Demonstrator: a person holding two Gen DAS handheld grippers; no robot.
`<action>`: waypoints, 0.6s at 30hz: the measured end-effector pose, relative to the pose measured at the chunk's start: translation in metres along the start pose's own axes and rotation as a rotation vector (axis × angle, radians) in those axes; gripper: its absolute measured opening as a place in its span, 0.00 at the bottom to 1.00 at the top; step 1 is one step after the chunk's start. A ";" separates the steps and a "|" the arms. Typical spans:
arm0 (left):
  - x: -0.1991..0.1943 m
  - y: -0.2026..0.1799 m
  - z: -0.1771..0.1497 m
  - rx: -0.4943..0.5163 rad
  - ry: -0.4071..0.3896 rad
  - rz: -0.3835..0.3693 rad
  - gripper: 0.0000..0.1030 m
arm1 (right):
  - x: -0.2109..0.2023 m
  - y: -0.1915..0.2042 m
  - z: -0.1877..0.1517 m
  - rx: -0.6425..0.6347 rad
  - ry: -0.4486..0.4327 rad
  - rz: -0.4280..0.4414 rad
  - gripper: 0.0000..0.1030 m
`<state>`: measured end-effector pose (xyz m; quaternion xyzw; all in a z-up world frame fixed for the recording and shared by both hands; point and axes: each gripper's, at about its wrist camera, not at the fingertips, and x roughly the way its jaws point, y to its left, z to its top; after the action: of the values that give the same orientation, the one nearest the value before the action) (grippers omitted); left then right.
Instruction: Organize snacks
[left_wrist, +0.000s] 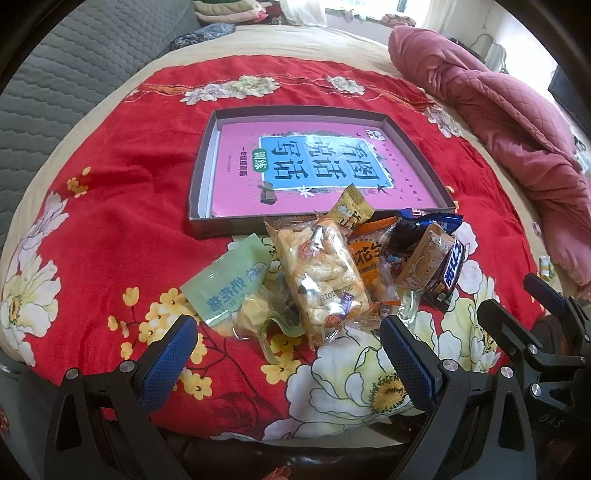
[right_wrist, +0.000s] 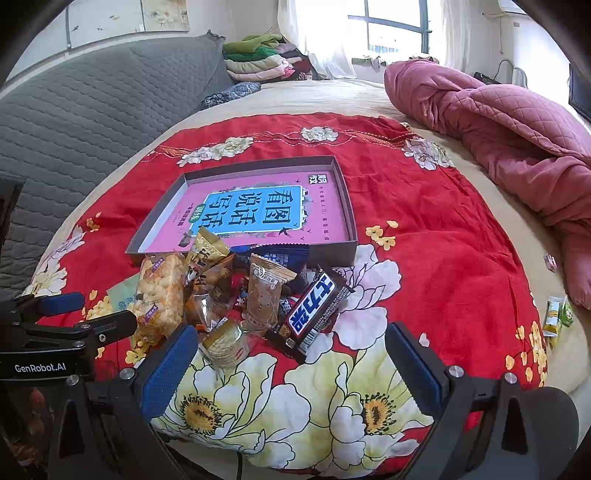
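- Red floral cloth (left_wrist: 122, 229): it is lying spread over a beige bed (right_wrist: 332, 92) and is carrying everything named below; large white and small yellow flowers are showing on it.
- Shallow box (left_wrist: 199, 173): it is sitting near the middle of the cloth, open side up, with a pink book cover (left_wrist: 325, 166) lying flat inside it.
- Snack pile (left_wrist: 332, 266): it is lying on the cloth, against the near wall of the box. A clear-wrapped rice cracker pack (left_wrist: 317, 280) is resting on top; a pale green packet (left_wrist: 229, 277) is lying at the pile's left edge, a dark chocolate bar (right_wrist: 314, 306) at its right edge, and a tan biscuit packet (right_wrist: 264, 295) between them.
- Left tongs (left_wrist: 291, 369): they are hovering over the cloth's near edge, just short of the pile, with blue-padded fingers (left_wrist: 170, 362) spread wide and holding nothing.
- Right tongs (right_wrist: 291, 369): they are hovering beside the left tongs, on the chocolate-bar side of the pile, also spread wide and empty.
- Pink quilt (right_wrist: 498, 129): it is lying bunched on the bed, off the cloth's right border.
- Grey quilted backrest (right_wrist: 92, 110): it is standing past the cloth's left border.
- Folded clothes (right_wrist: 258, 59) and a curtained window (right_wrist: 391, 29): these are showing beyond the cloth's far border.
- Small green packets (right_wrist: 556, 317): they are lying on the bed, just off the cloth's right border.
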<state>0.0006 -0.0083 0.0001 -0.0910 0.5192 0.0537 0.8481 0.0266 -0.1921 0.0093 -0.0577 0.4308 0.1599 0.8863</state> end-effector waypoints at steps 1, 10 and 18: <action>0.000 0.000 0.000 0.000 0.000 -0.001 0.96 | 0.000 0.000 0.000 0.000 0.000 0.000 0.99; -0.001 0.000 0.000 0.001 -0.002 -0.001 0.96 | 0.000 0.001 0.000 0.000 -0.001 -0.001 0.99; -0.002 -0.003 0.000 0.005 -0.002 -0.006 0.96 | -0.001 0.000 0.000 0.000 -0.003 -0.001 0.99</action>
<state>0.0001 -0.0110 0.0017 -0.0906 0.5180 0.0499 0.8491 0.0262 -0.1918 0.0104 -0.0577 0.4294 0.1593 0.8871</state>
